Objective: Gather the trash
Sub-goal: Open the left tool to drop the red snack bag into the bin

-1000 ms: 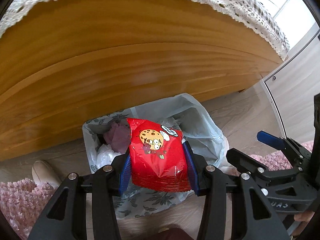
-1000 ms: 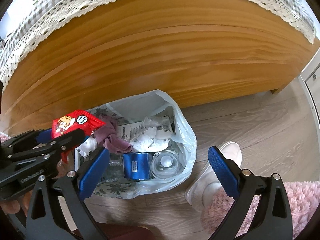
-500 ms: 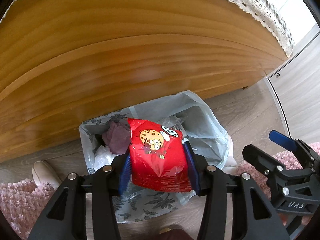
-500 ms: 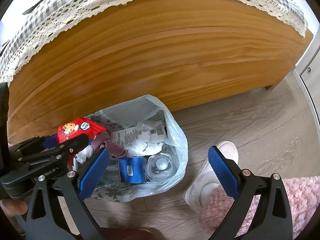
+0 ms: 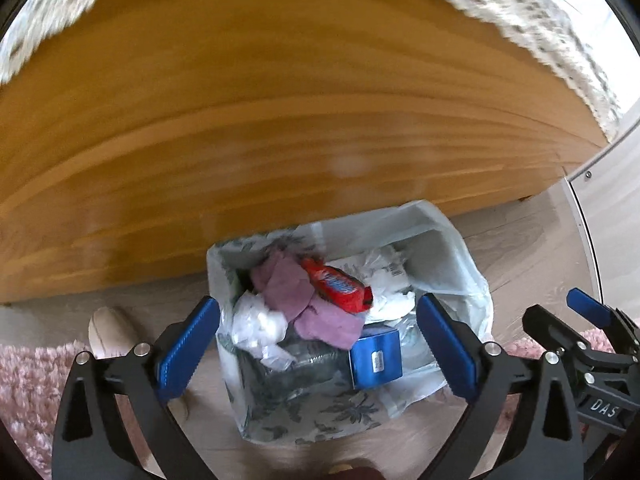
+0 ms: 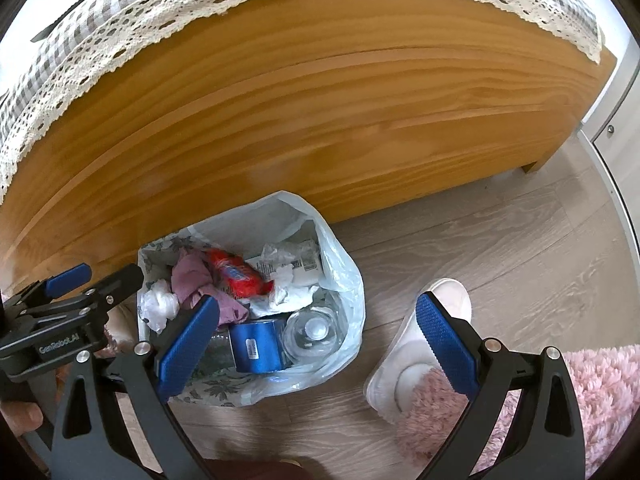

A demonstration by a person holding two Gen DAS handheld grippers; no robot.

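The red snack bag (image 5: 338,285) lies free on top of the rubbish in the lined trash bin (image 5: 460,264), against a purple cloth (image 5: 288,288). Above the bin my left gripper (image 5: 316,308) has its jaws opening wide, with nothing between the blue pads. A blue can (image 5: 376,358) and crumpled white paper sit lower in the bin. In the right wrist view the snack bag (image 6: 236,274) shows in the bin (image 6: 344,264) beside a clear bottle (image 6: 314,330). My right gripper (image 6: 318,304) hangs open and empty over the bin's right side.
A wooden bed frame (image 6: 320,120) with a lace-edged cover rises right behind the bin. One white slipper (image 6: 424,320) lies on the wood floor right of the bin, another (image 5: 112,328) on its left. A pink shaggy rug (image 6: 592,392) covers the near floor. A white cabinet (image 6: 616,120) stands far right.
The left gripper's jaws spread apart and let go of the red snack bag, which dropped into the bin and now lies on its side. The right gripper stayed open.
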